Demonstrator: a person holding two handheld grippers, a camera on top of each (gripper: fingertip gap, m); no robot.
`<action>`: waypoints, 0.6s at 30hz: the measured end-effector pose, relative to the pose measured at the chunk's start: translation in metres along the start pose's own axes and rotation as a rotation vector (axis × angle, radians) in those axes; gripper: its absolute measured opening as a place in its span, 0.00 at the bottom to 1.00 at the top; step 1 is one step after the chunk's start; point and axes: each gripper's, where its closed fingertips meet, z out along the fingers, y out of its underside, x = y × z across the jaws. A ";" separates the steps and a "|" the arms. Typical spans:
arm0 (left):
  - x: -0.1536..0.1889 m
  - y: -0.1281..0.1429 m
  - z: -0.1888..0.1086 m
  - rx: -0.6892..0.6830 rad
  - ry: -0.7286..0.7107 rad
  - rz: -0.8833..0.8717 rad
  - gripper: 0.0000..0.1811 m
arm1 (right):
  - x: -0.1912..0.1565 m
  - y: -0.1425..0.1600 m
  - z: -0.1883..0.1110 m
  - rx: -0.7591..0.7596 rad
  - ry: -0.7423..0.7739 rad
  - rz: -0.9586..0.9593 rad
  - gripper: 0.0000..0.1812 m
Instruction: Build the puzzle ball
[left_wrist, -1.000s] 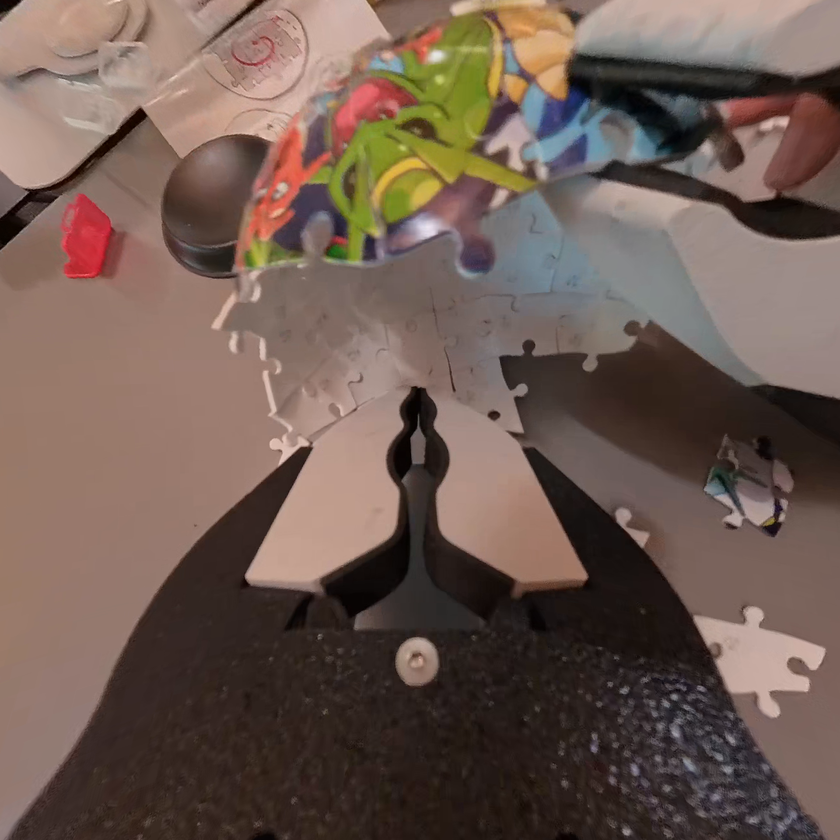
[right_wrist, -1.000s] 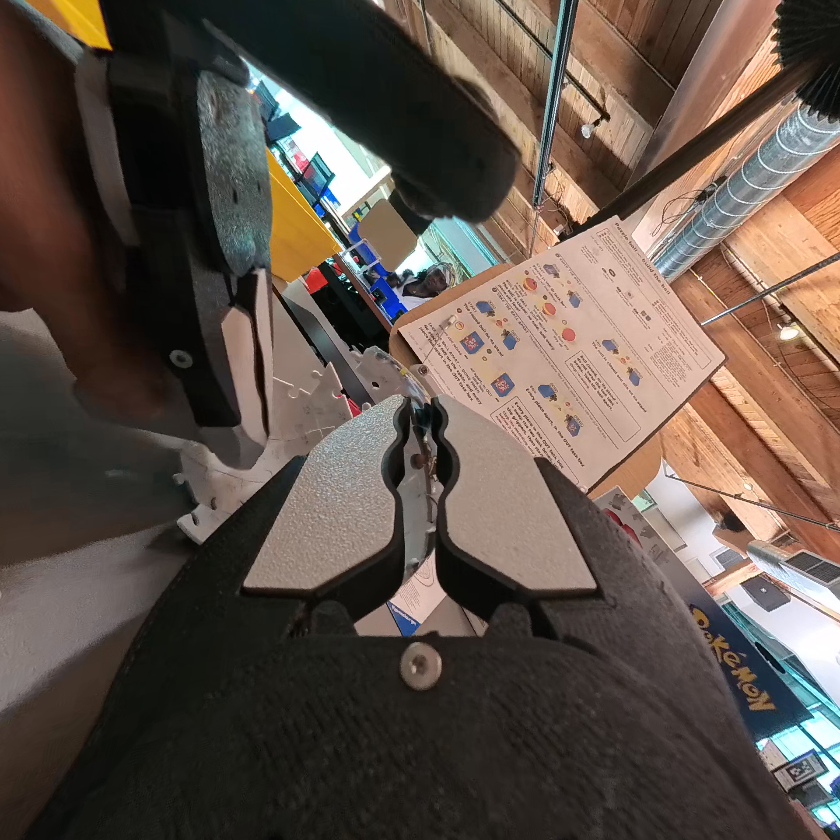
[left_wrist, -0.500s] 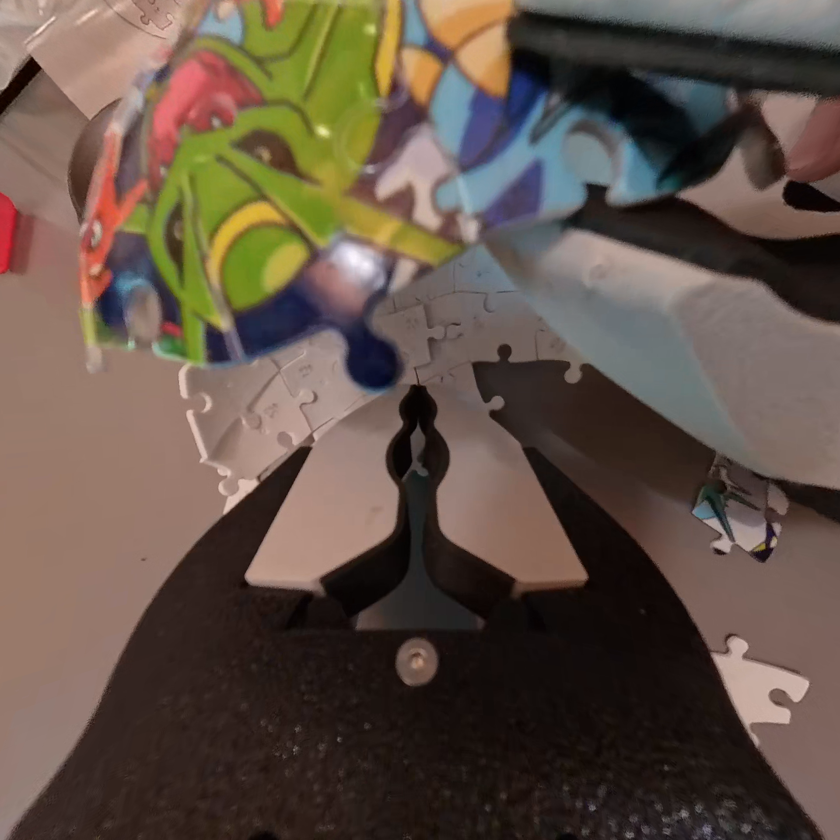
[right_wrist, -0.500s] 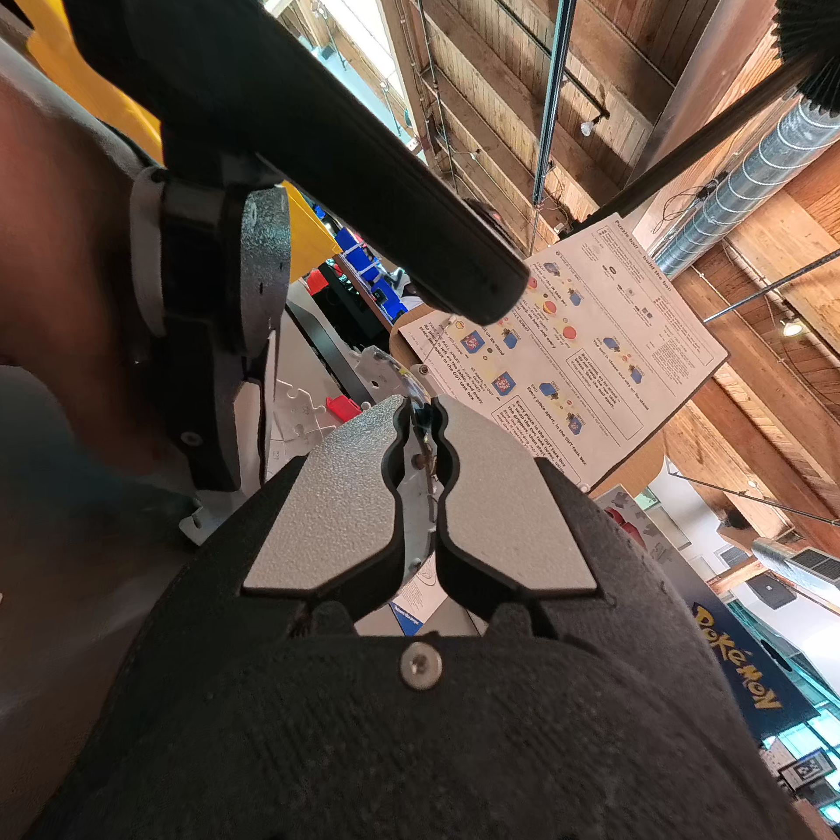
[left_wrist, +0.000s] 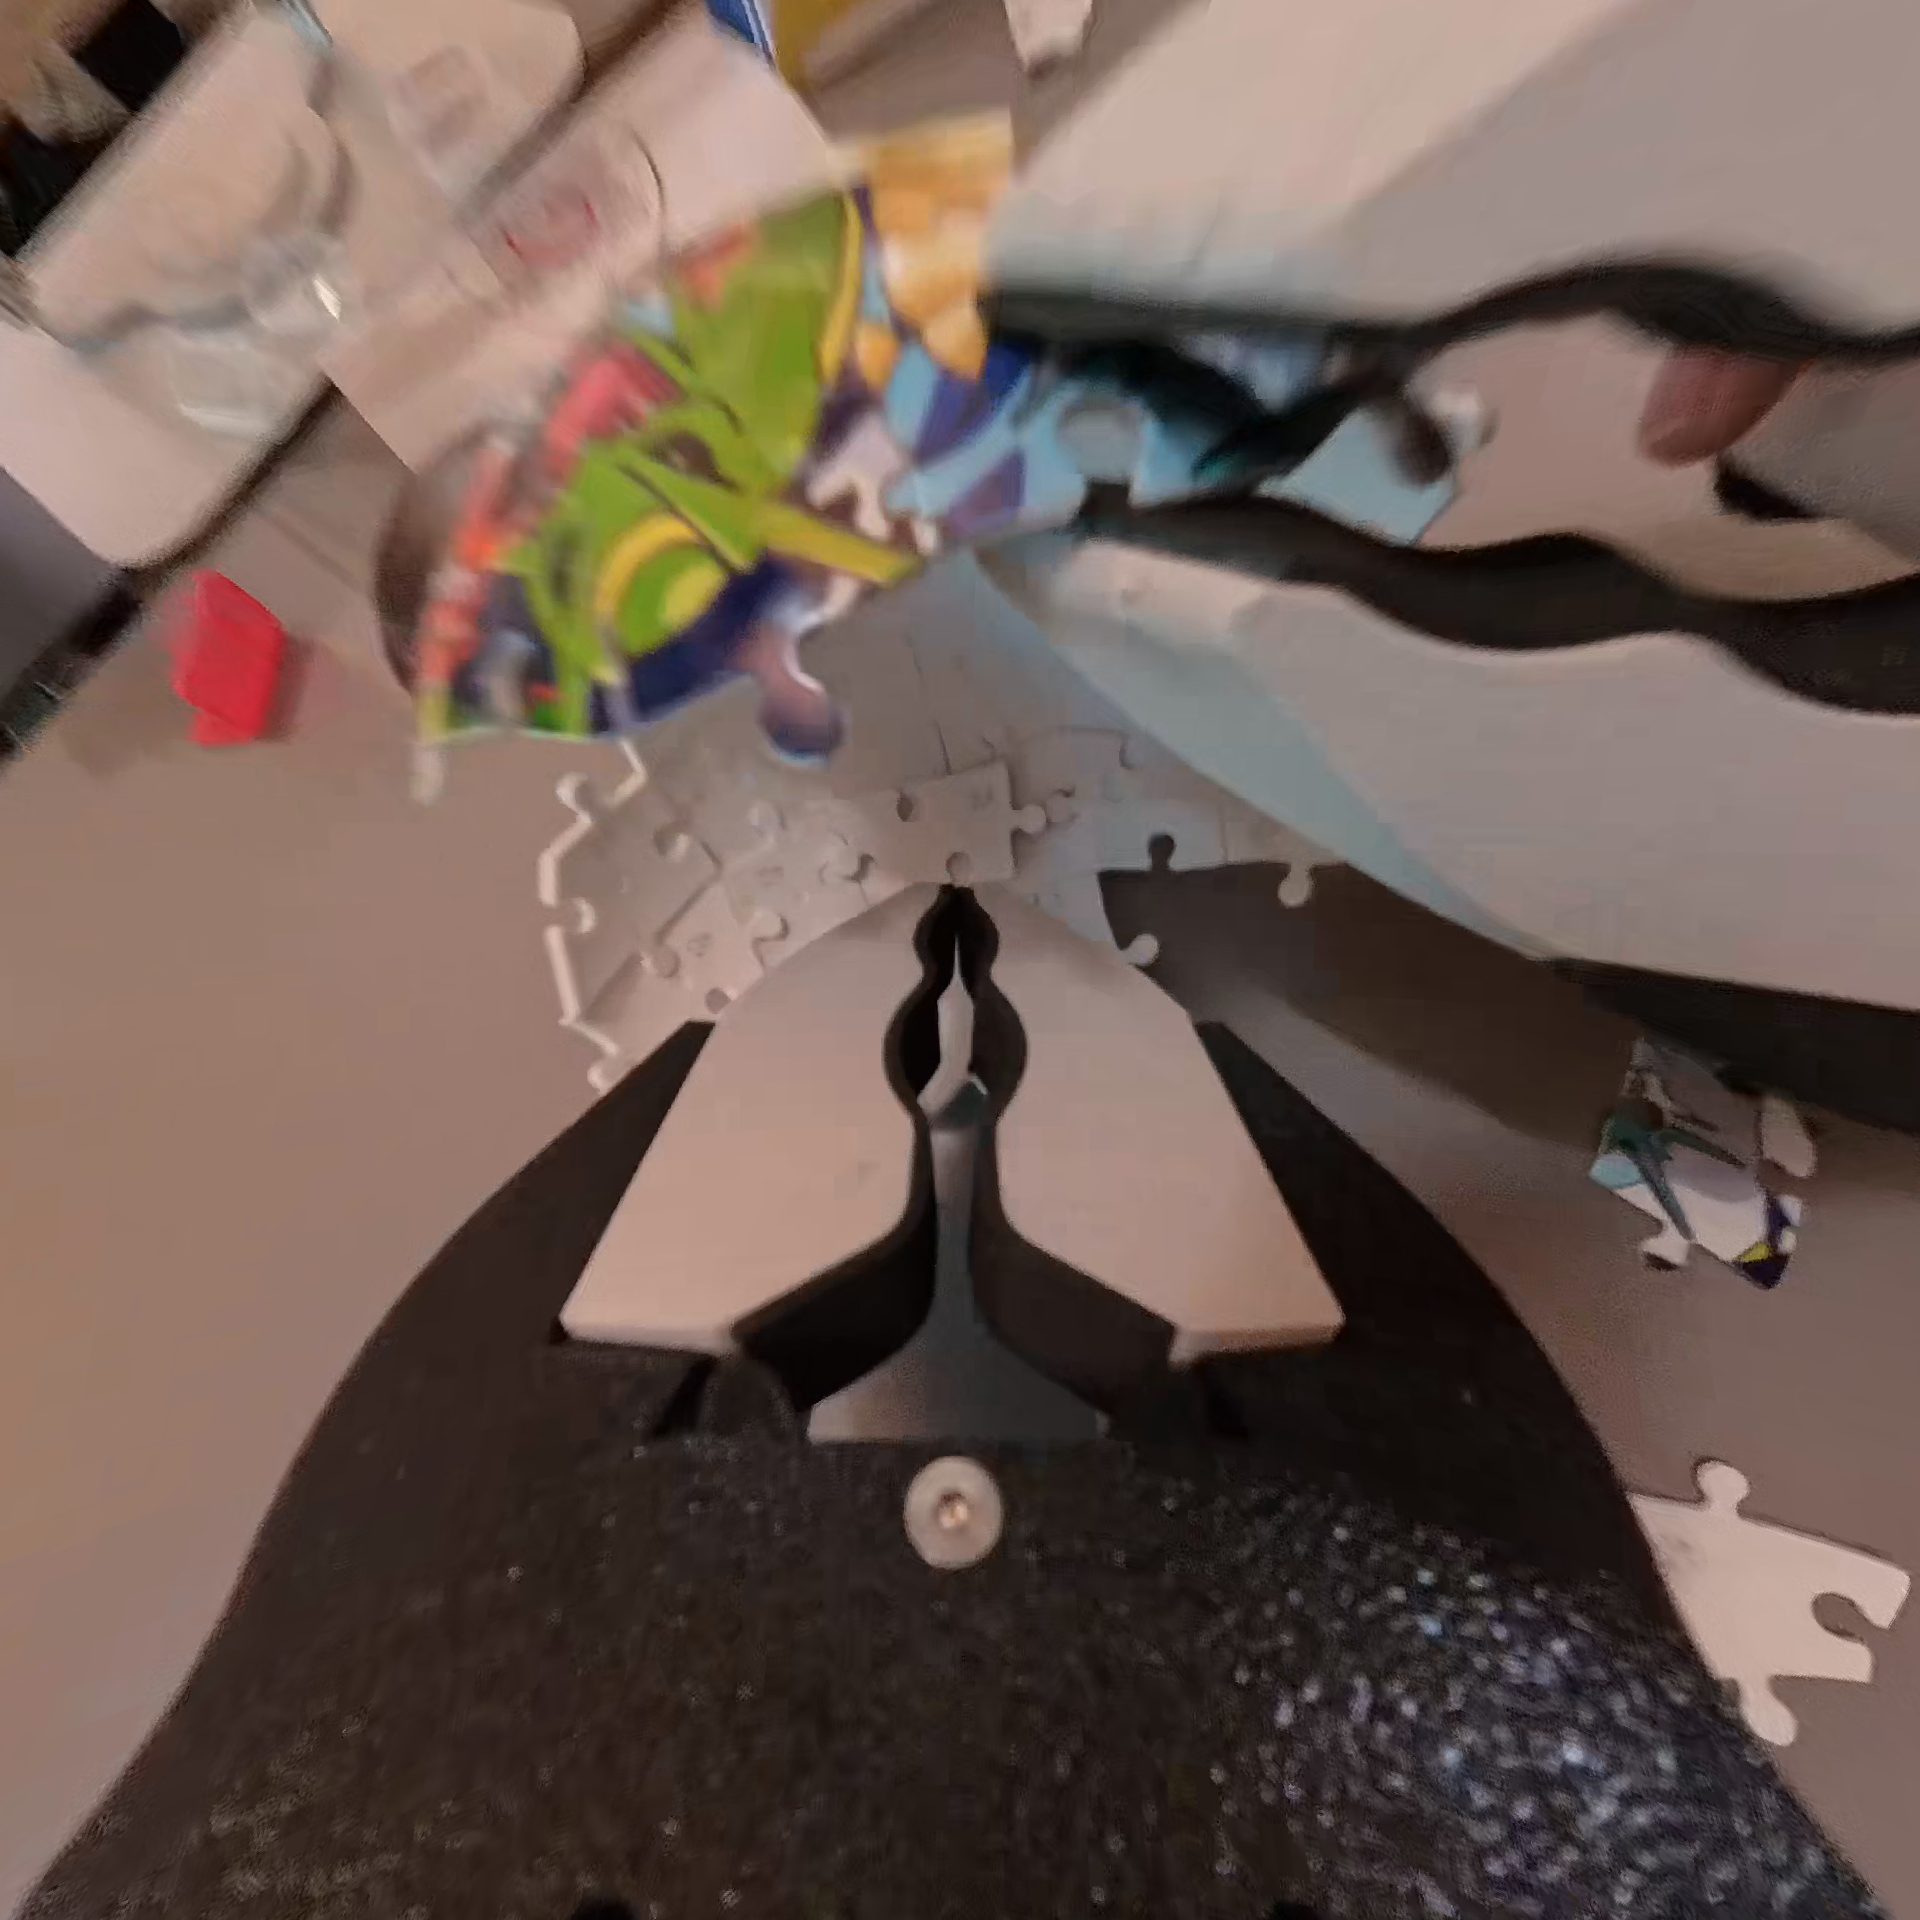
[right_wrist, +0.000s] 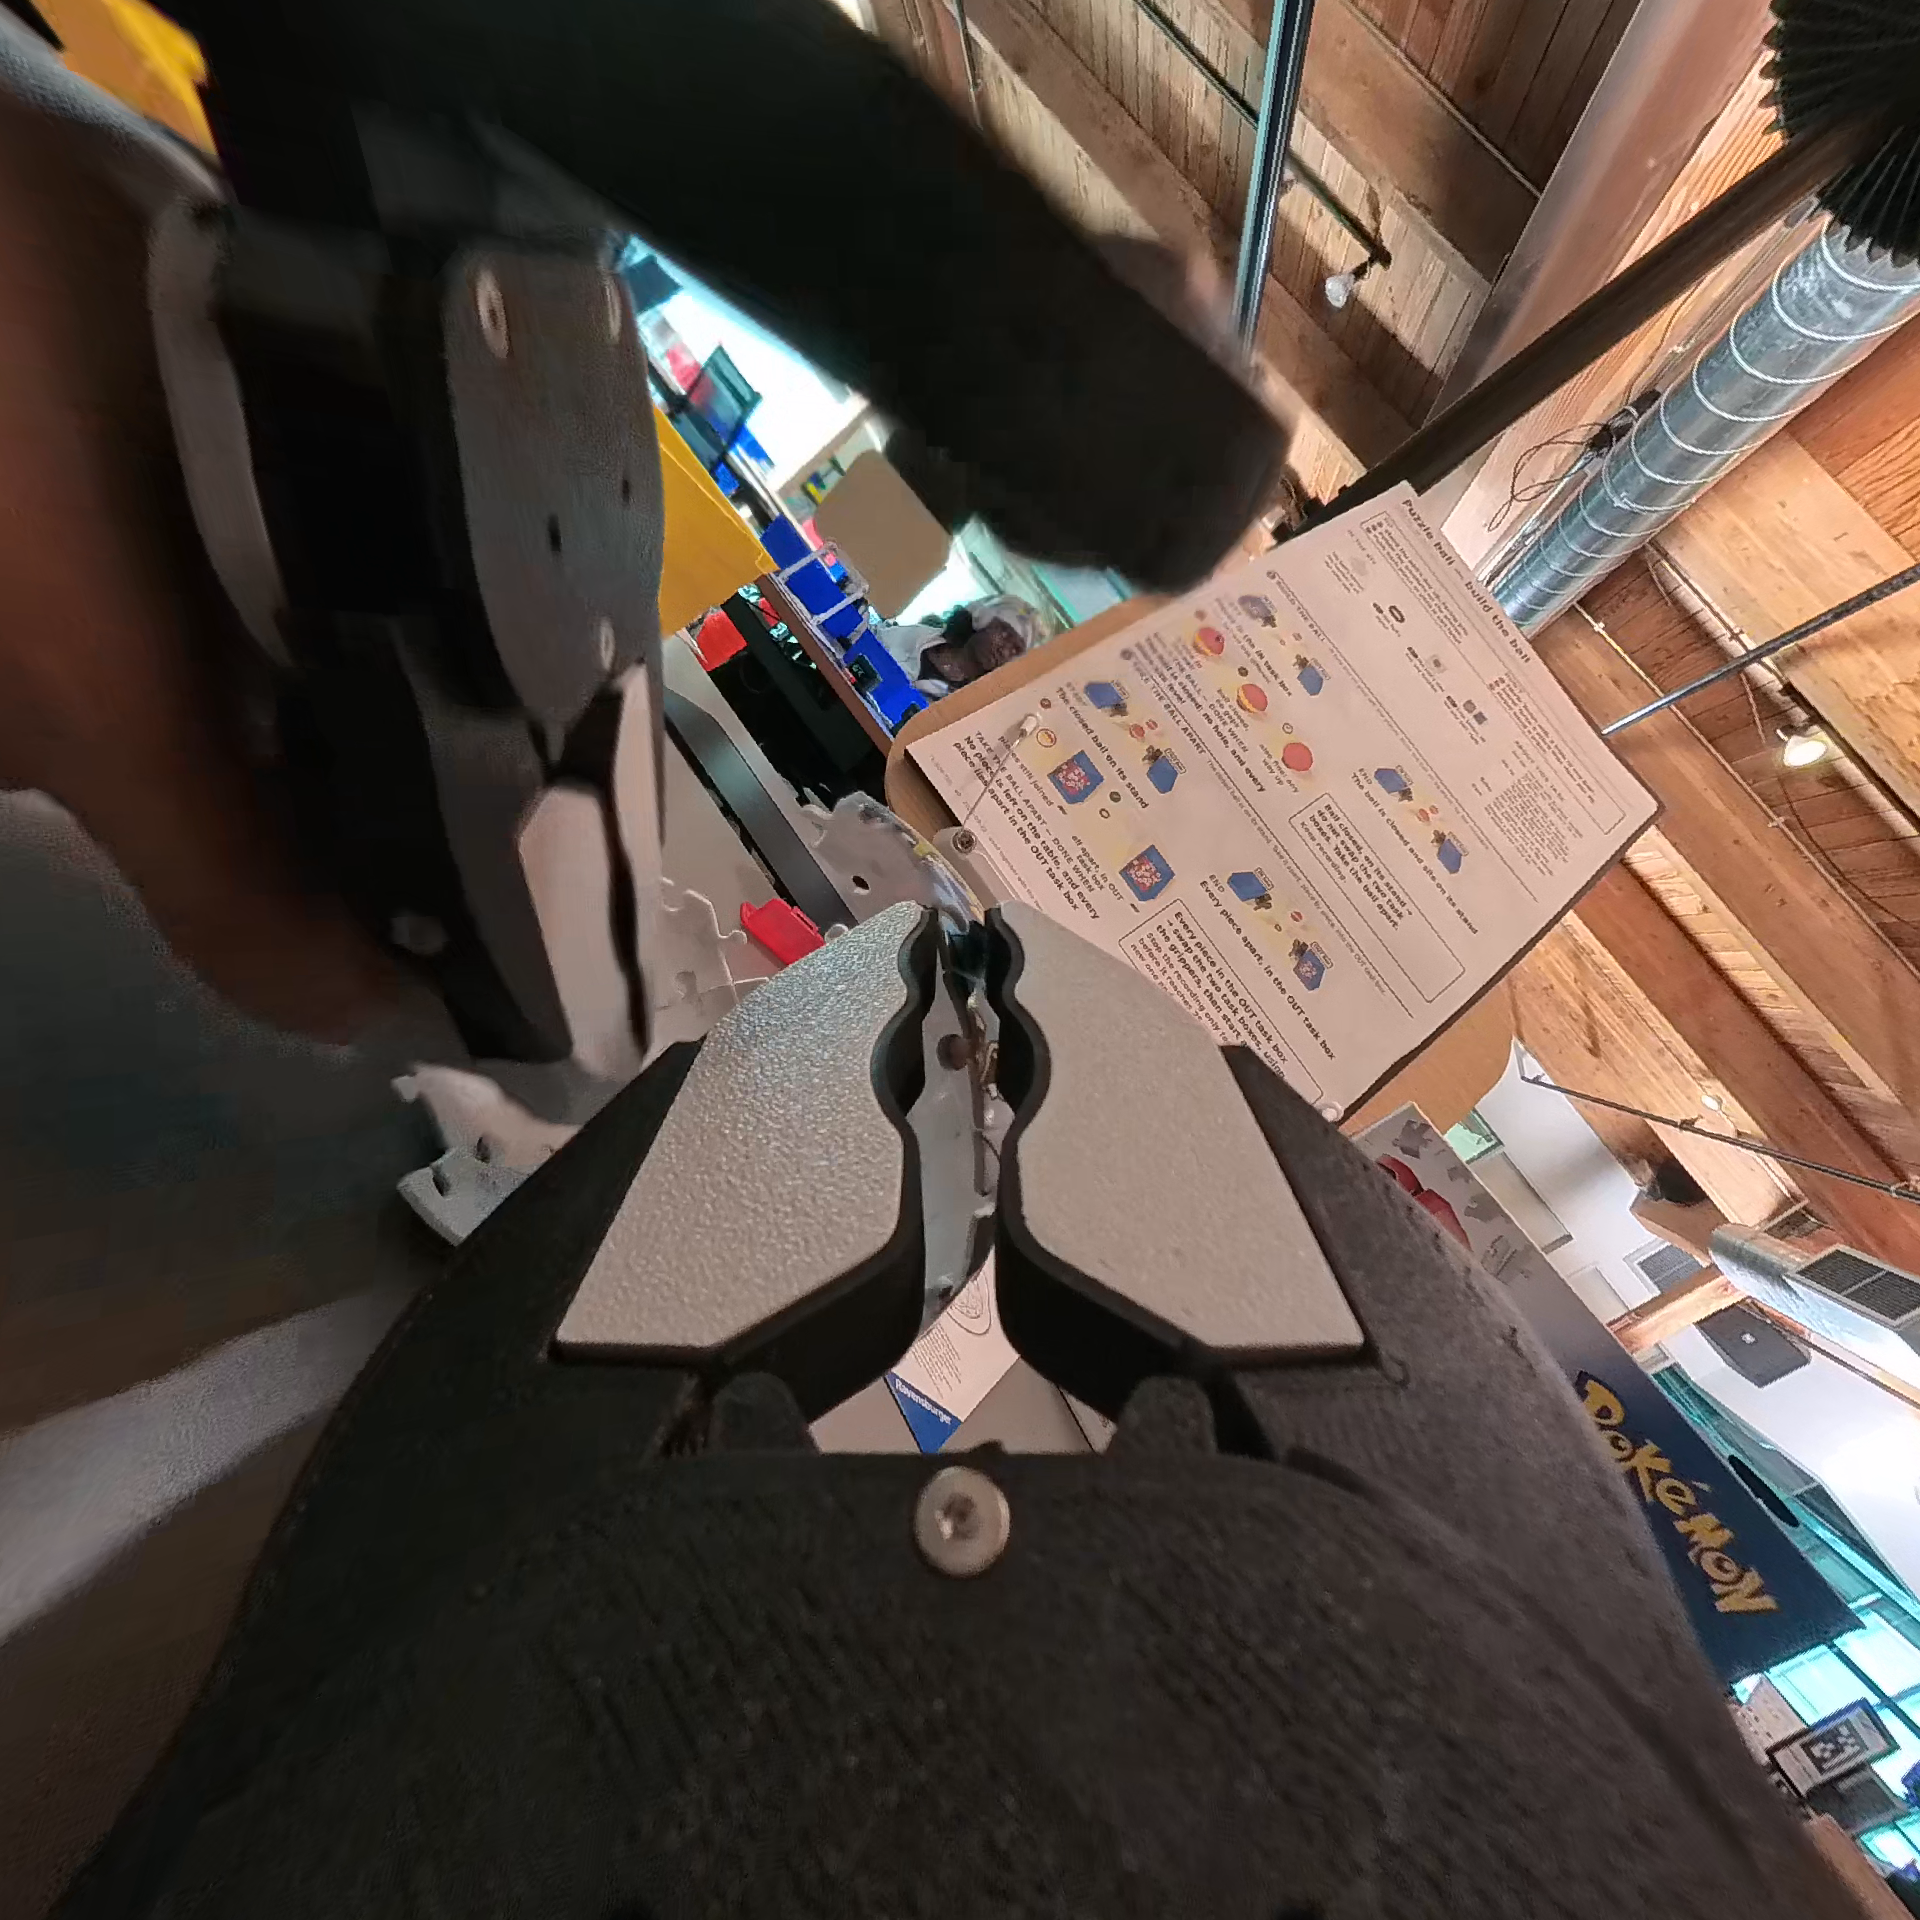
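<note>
Colourful half-built shell (left_wrist: 727, 499) is pinched by both claws, left (left_wrist: 958, 914) and right (right_wrist: 966, 935); loose pieces (left_wrist: 1704, 1164) at 3 o'clock remain on the bench (left_wrist: 260, 1039).

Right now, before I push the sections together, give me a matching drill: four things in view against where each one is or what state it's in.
Things:
1. left gripper
2. right gripper
3. red block
4. white loose piece

States:
A. lying blank side up on the table, near right
B. shut on the colourful section's edge
C. on the table, far left
D. shut on the white-backed section's edge

Pairs: 1-D, 2-B, 3-C, 4-A
</note>
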 end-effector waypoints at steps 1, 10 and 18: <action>-0.002 -0.007 -0.007 0.041 -0.010 0.006 0.00 | 0.001 0.001 0.000 -0.002 0.002 0.003 0.05; -0.021 0.001 -0.043 0.129 -0.035 0.046 0.07 | 0.005 0.006 0.000 -0.017 0.011 0.032 0.05; -0.012 0.014 -0.033 0.077 -0.081 0.352 0.13 | 0.006 0.009 0.002 -0.021 0.016 0.023 0.05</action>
